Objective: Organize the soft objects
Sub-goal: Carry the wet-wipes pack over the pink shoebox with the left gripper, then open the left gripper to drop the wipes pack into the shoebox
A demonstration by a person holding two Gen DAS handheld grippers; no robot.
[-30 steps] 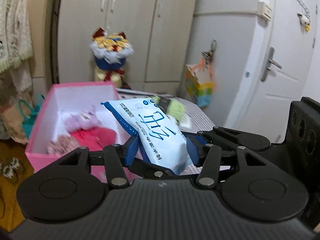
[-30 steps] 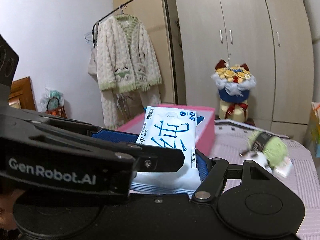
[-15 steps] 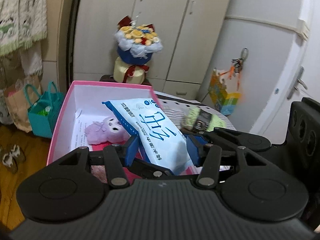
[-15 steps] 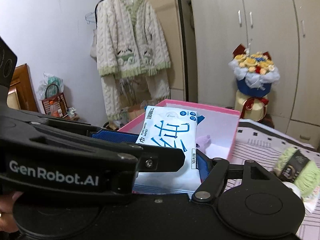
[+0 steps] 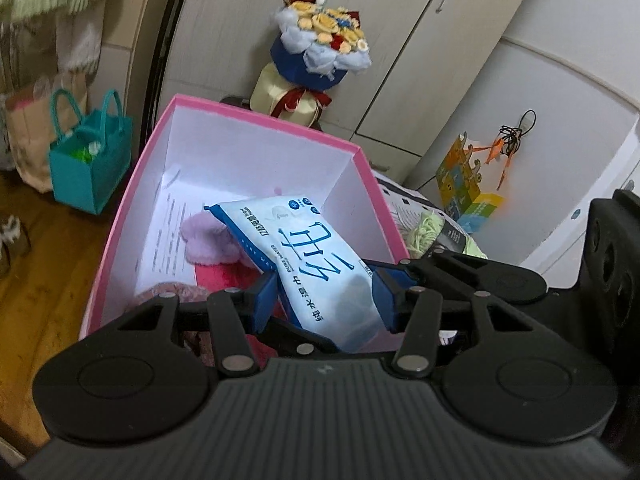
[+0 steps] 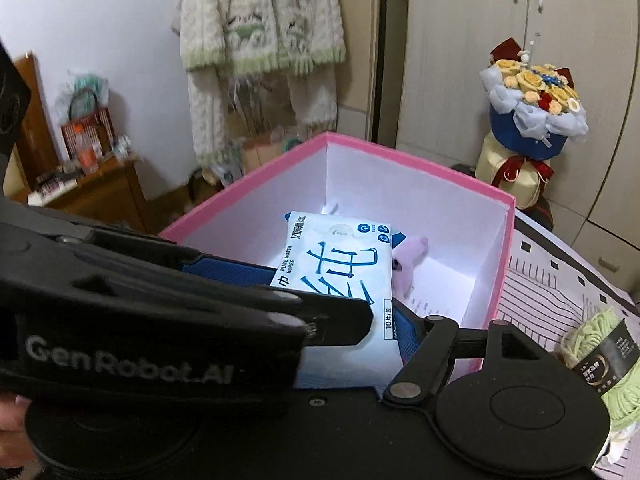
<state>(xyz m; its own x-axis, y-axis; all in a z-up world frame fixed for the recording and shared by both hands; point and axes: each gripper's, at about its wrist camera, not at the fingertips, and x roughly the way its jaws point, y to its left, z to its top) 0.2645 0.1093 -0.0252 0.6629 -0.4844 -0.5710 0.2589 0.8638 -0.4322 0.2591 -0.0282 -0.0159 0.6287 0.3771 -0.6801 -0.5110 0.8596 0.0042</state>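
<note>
A teal bag [image 5: 90,156] is sitting on the floor at far left. Beside it, the pink box [image 5: 256,126] is holding a lilac plush [image 5: 208,240], and the wipes pack [image 5: 312,256] is hanging over its opening, with the left gripper [image 5: 325,300] and right gripper [image 6: 340,292] both clamping it. Green yarn [image 6: 600,356] is lying on the bed at right.

A lived-in bedroom at home: ahead of the fingers stand tall pale wardrobe doors [image 6: 520,60] with a flower bouquet [image 6: 534,98] at their foot. Up and left of the fingers a knitted cardigan [image 6: 260,24] hangs over a wooden floor [image 5: 44,280].
</note>
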